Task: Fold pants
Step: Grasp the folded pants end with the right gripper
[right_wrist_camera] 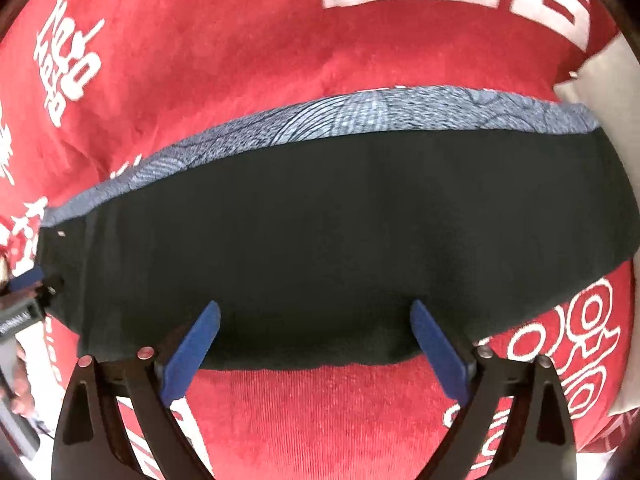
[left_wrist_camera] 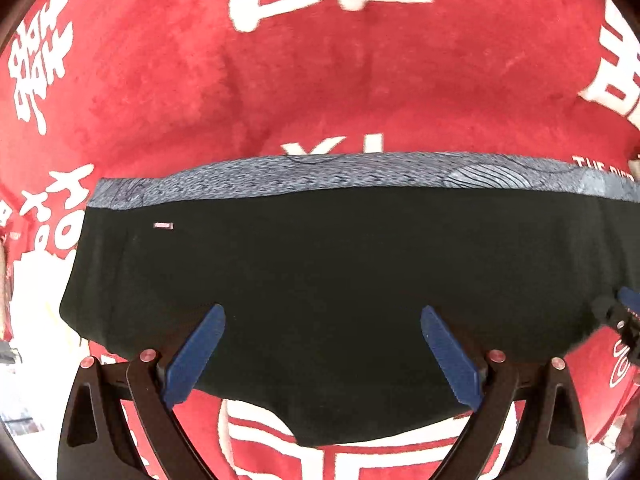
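Black pants (left_wrist_camera: 320, 280) with grey patterned waistband (left_wrist_camera: 320, 178) lie flat on red blanket (left_wrist_camera: 280, 80). Left gripper (left_wrist_camera: 322, 312) and right gripper (right_wrist_camera: 314, 308) over pants' near edge, both spread wide, empty.

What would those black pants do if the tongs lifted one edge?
The black pants would probably droop and fold, since they lie limp and flat on the red blanket. They look thin, so likely light. The plush blanket may grip them, so pushing could bunch rather than slide them.
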